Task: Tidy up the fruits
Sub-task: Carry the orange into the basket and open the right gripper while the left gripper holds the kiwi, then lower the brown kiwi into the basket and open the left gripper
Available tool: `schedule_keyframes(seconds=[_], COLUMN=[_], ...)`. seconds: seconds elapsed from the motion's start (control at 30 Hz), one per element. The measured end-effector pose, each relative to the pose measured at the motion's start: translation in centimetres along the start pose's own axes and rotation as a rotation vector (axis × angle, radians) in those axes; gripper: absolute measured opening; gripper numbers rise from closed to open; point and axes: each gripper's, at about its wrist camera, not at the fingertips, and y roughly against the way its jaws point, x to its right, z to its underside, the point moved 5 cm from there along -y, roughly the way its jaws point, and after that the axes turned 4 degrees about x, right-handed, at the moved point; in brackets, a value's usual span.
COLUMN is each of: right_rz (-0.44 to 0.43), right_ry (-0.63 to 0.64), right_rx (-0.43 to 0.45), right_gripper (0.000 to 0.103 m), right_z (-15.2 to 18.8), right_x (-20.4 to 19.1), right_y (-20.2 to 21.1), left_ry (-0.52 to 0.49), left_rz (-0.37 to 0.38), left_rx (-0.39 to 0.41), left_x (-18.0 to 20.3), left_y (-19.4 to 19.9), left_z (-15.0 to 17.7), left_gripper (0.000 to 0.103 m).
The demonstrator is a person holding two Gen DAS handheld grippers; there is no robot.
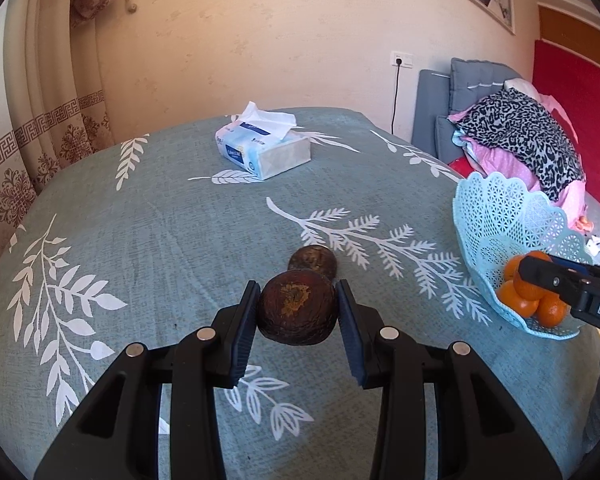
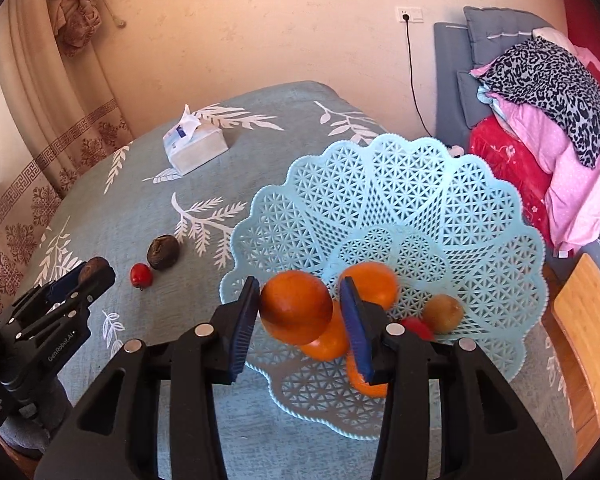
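We are clamping the left gripper [image 1: 297, 312] on a dark brown fruit [image 1: 297, 307], carrying it toward the blue basket [image 2: 480, 216]. Our right gripper [image 2: 300, 312] is holding an orange [image 2: 294, 306] over the basket, its right pad perhaps already easing off for the drop.

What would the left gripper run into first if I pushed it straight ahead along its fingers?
Probably the second dark brown fruit, lying on the tablecloth just beyond the dark brown fruit that the left gripper holds. Depth is unclear; angled downward, it could meet the cloth first.
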Motion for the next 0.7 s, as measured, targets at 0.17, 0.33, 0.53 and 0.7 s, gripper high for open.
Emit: schedule_keyframes(seconds=[0.17, 0.33, 0.53, 0.7], right_rz=[0.006, 0.010, 0.033, 0.075], right_ry=[0.010, -0.003, -0.040, -0.056], right_rx=[0.035, 0.068, 0.098, 0.099], right_gripper=[0.043, 0.043, 0.043, 0.043], right_z=[-0.1, -0.3, -0.5, -0.1], right_x=[0.5, 1.7, 4.2, 6.3], right_y=[0.9, 1.9, 2.5, 2.5], left_ry=[-0.014, -0.022, -0.051, -0.087], left_rz=[0.004, 0.013, 0.041, 0.064], left_rx=[-0.008, -0.018, -0.026, -0.019], left_x=[0.9, 2.2, 4.8, 7.2], left_y=[0.1, 0.1, 0.0, 0.0], left_z=[0.2, 0.3, -0.1, -0.7], left_gripper=[0.039, 0.039, 0.039, 0.039])
